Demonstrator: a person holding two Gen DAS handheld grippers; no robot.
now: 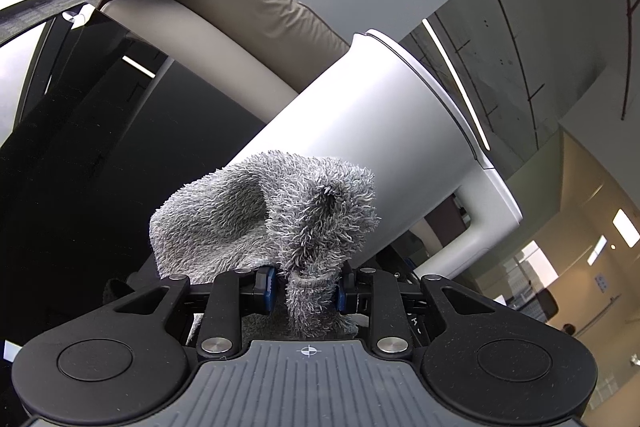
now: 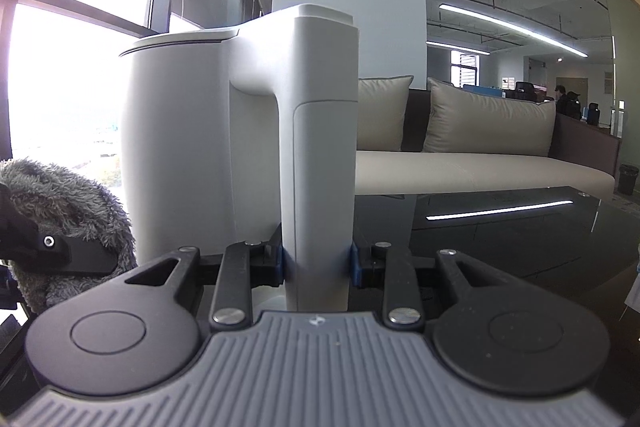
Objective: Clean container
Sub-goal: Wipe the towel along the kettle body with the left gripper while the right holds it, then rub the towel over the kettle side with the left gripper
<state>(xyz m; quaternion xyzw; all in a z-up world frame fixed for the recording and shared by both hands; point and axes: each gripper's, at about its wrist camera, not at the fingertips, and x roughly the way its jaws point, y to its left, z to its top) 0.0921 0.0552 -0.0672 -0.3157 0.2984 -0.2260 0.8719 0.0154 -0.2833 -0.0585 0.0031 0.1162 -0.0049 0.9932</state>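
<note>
Right tongs (image 2: 318,263) clamp kettle handle (image 2: 320,163) (left tongs (image 1: 306,291) apparently pinch cloth (image 1: 272,211)).

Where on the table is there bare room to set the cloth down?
The black glass table lies bare right of the kettle, toward the sofa. Left of the kettle it is crowded: the left tool and grey cloth sit close.

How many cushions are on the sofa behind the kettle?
2: one cushion just right of the kettle's handle, partly hidden by it, and one further right on the sofa. More may sit behind the kettle.
</note>
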